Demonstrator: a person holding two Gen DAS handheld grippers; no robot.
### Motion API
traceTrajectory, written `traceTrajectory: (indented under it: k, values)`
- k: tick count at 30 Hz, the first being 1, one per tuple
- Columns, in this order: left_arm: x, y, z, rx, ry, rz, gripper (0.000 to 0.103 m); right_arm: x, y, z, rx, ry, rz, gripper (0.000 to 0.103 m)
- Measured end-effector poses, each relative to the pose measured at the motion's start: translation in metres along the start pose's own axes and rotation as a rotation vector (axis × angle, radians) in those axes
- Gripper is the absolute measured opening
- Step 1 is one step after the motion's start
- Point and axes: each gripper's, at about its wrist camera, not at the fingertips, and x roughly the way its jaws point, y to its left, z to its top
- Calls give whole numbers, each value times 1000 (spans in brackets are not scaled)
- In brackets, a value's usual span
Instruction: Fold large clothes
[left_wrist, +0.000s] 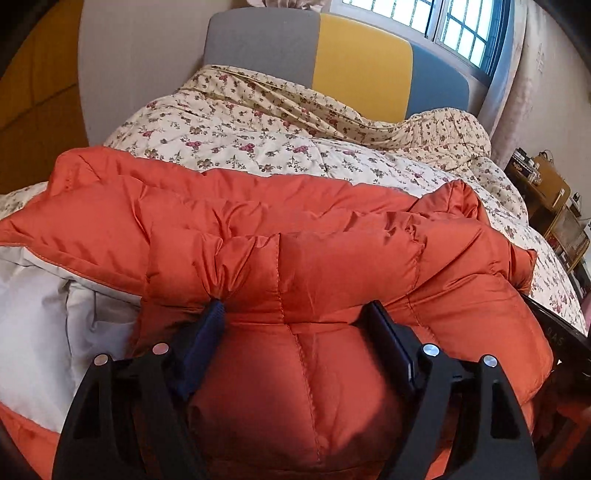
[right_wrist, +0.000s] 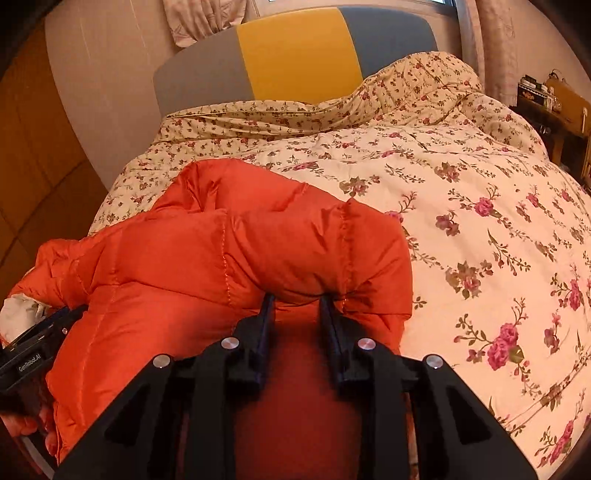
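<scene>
Orange puffer jacket lies bunched on the bed's floral quilt, toward the foot edge, white lining showing at its left. Left gripper clamps a thick quilted fold, jaws spread wide by the padding. Right gripper pinches another fold, jaws narrow. Headboard at far edge.

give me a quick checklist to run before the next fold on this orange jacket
1. Left gripper has fabric: ok, puffy jacket bulges between its wide-set fingers.
2. Right gripper has fabric: ok, fingers pinch a bunched edge.
3. Both grips on the same jacket edge: cannot tell.
4. Landing space on the floral quilt: ok, bare beyond the jacket.
5. White lining tucked in: not ok, exposed at left.
6. Grip firmness: cannot tell.
</scene>
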Motion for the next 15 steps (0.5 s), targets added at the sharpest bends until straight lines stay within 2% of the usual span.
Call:
traceTrajectory:
  k: [1,3,5,6,7,11,13,15]
  values:
    - [0,-1,1,3,-1,1,80,-1,0,0,-2,-3,-3,25]
    - [-5,-2,2,12,3,-8,90,-7,-1,0,4,-21,-1,25]
    - [-19,-3,1,25,-4,5,96,-24,-1,0,21,-67,17,33]
    - [-32,-2,-3,23,-33,16,99,-37,-2,-3,32,-100,32,42]
    - [-43,1,-6,12,-58,27,99,-50,-1,-7,37,-116,38,44]
    - [-75,28,-21,-118,-119,16,99,-79,8,-22,13,-128,62,44]
    - [-73,40,-25,-176,-81,34,99,-78,15,-27,-23,-105,51,44]
    - [-71,57,-29,-246,-43,15,99,-65,19,-31,-42,-56,18,44]
